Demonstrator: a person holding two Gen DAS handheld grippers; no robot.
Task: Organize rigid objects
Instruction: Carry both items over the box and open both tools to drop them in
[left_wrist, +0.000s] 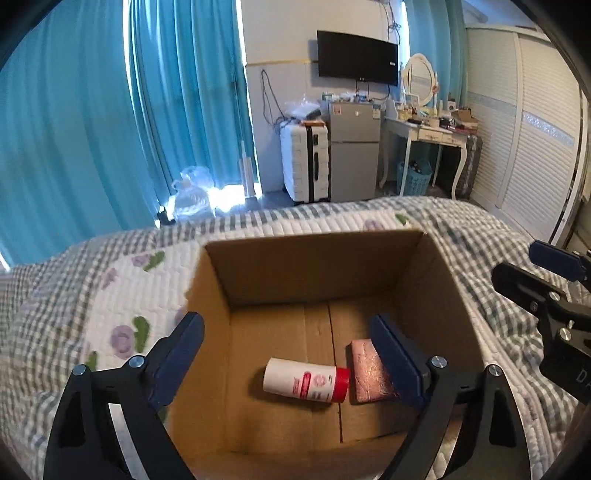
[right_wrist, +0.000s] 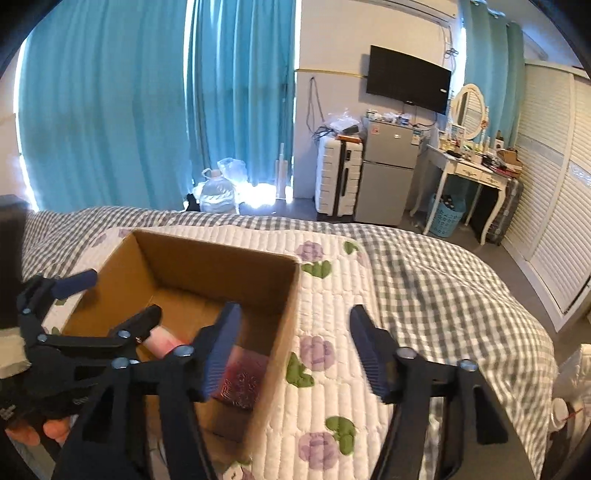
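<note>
An open cardboard box (left_wrist: 314, 258) sits on the quilted bed. On its floor lie a white bottle with a red cap (left_wrist: 306, 380) and a pink foil-covered block (left_wrist: 369, 369) beside the cap. My left gripper (left_wrist: 291, 354) hangs open and empty over the box, above the bottle. In the right wrist view the box (right_wrist: 284, 306) is at left, with the block (right_wrist: 243, 380) and part of the bottle (right_wrist: 162, 341) showing. My right gripper (right_wrist: 295, 347) is open and empty over the box's right wall and the quilt. The left gripper (right_wrist: 122, 295) shows at left.
The floral and checked quilt (right_wrist: 332, 332) covers the bed. Beyond the bed stand teal curtains (left_wrist: 110, 110), a white suitcase (left_wrist: 304, 162), a small fridge (left_wrist: 354, 151), a dressing table (left_wrist: 428, 133) and a louvred wardrobe (left_wrist: 524, 129). The right gripper (left_wrist: 554, 295) shows at the left view's right edge.
</note>
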